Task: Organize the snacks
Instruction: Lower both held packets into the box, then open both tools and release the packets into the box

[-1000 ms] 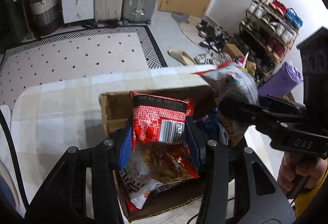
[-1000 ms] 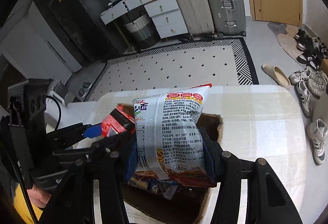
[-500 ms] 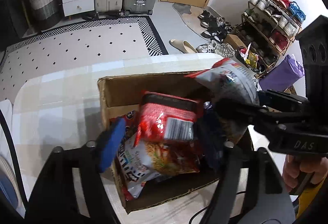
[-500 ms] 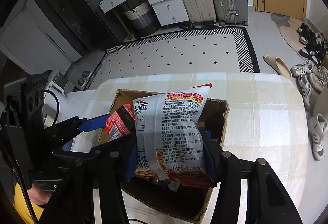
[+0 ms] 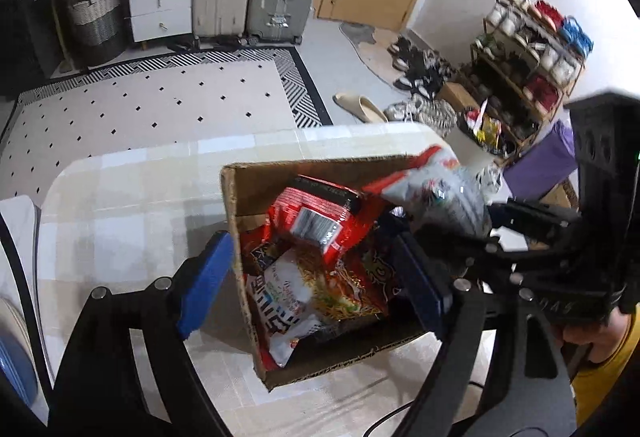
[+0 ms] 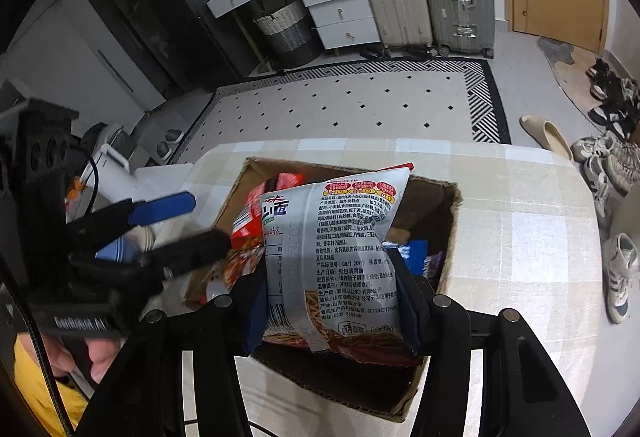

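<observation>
A cardboard box [image 5: 231, 209] [image 6: 451, 225] stands on the table, with several snack packets inside. A red packet [image 5: 320, 221] lies loose on top of them. My left gripper [image 5: 312, 283] [image 6: 188, 231] hovers over the box's left wall with its jaws opening. One blue pad is outside that wall, the other inside, and neither touches a packet. My right gripper [image 6: 332, 305] is shut on a white noodle-snack packet [image 6: 332, 249] [image 5: 436, 193], held upright above the right part of the box.
The table [image 6: 520, 237] has a pale checked cloth. A white appliance [image 6: 116, 173] and a blue-and-white item sit at its left end. A cable runs by the near edge. Beyond it are a rug [image 5: 140, 109], suitcases, drawers and a shoe rack [image 5: 528, 69].
The left gripper spread its jaws and let go of the red packet, which now lies in the box. It then drew back and up. The right gripper kept its hold on the white packet.
</observation>
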The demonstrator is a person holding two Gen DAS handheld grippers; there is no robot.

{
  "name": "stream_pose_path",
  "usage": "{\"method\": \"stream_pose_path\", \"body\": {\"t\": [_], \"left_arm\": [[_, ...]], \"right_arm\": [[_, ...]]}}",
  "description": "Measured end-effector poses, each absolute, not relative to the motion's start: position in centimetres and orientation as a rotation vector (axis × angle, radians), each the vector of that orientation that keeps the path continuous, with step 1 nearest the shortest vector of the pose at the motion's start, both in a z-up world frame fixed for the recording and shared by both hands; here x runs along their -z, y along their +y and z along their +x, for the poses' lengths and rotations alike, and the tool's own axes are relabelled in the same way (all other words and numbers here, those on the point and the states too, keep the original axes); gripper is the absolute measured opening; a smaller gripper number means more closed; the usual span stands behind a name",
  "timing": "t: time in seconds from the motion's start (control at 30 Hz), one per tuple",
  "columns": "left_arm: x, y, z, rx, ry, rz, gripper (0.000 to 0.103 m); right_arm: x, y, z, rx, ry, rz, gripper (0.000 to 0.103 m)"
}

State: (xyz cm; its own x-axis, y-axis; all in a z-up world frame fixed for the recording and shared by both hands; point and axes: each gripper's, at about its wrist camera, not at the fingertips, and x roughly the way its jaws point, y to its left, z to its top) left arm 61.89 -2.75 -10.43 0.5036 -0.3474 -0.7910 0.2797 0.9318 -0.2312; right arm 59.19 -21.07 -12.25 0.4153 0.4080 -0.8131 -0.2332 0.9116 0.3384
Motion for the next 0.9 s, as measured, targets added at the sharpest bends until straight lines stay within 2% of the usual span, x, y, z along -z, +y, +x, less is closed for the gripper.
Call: {"method": "stream_pose_path", "body": {"t": [0.27,0.47,0.7,0.9], "left_arm": [[8.2,2.1,61.2,0.274,0.937,-0.207,0.080],[7.6,3.1,60.4,0.211,0.955,-0.179,0.080],[7.3,3.5,60.0,0.175,0.983,-0.181,0.080],[6.7,3.1,59.3,0.180,0.986,-0.163,0.080]], "right_arm": [[12.1,-19.7,58.2,-0.392,1.046,0.147,0.055],[12.2,-19.0,57.2,-0.362,1.032,0.109,0.056],[11.6,-18.2,55.6,-0.312,0.992,-0.023,0.069],[11.7,-18.1,54.6,-0.288,0.980,-0.056,0.070]]}}
